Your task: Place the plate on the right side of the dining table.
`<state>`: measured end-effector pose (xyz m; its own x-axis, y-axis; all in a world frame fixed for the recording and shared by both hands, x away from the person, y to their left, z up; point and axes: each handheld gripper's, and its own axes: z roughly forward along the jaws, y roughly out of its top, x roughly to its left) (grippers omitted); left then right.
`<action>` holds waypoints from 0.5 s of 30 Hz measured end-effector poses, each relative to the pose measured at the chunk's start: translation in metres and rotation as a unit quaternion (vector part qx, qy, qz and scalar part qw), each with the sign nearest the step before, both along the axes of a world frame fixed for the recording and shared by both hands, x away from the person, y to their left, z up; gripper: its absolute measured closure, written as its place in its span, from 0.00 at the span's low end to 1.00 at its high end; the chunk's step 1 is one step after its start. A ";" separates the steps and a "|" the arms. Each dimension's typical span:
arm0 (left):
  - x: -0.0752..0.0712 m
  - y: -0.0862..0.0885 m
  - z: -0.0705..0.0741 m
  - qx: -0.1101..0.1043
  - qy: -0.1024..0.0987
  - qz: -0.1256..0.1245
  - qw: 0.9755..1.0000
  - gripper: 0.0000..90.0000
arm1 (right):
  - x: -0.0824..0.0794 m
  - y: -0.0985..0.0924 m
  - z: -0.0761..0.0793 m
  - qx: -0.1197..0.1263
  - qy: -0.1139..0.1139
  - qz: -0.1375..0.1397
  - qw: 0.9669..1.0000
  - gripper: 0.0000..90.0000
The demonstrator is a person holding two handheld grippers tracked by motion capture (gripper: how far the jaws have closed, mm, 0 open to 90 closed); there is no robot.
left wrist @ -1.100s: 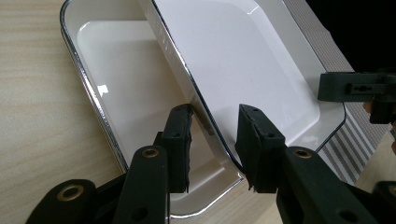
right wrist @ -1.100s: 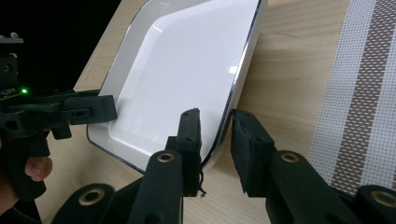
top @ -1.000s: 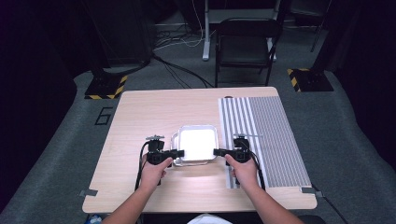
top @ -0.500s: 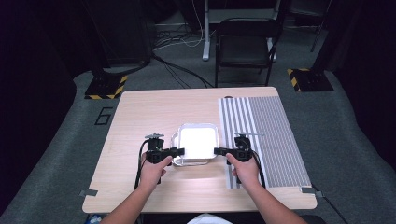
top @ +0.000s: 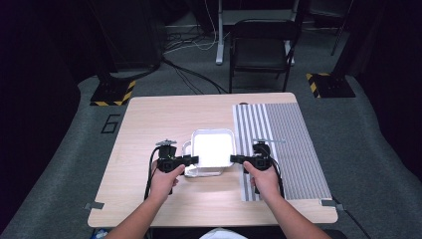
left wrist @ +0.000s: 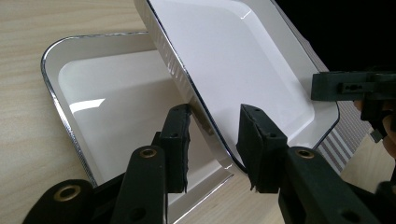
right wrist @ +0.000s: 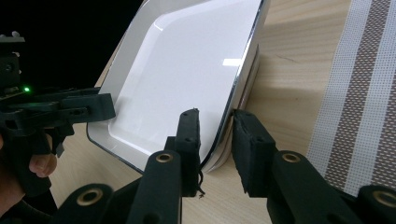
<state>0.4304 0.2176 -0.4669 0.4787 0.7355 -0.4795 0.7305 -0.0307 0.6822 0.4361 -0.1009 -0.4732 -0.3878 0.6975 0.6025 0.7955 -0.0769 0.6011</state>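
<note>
Since a second ago little has shifted: the upper tray (top: 213,147) looks slightly more raised off the lower tray (left wrist: 107,121), both near the desk's (top: 149,119) front edge at its middle, beside the striped mat (top: 283,144). The left gripper (left wrist: 212,144) straddles the upper tray's rim with a gap showing, so I cannot tell if it pinches. The right gripper (right wrist: 215,149) likewise brackets the opposite rim, not clearly clenched. Separation seems begun; placing the tray is left.
</note>
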 end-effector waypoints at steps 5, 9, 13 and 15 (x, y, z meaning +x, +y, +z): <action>0.001 -0.001 0.001 0.005 -0.003 -0.006 1.000 0.71 | 0.000 -0.001 0.001 -0.001 -0.001 -0.001 1.000 0.80; 0.000 -0.003 0.002 0.003 -0.004 -0.007 1.000 0.70 | -0.001 -0.004 0.003 0.001 -0.005 -0.002 1.000 0.80; 0.000 -0.005 0.005 0.001 -0.008 -0.008 1.000 0.70 | -0.002 -0.006 0.008 0.005 -0.010 -0.003 1.000 0.80; 0.000 -0.006 0.006 0.003 -0.008 -0.010 1.000 0.71 | -0.002 -0.007 0.010 0.006 -0.012 -0.004 1.000 0.80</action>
<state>0.4304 0.2117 -0.4609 0.5017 0.7287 -0.4662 0.7180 -0.0502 0.6942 0.4340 -0.1078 -0.4630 -0.3970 0.6941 0.6005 0.7796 -0.0904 0.6198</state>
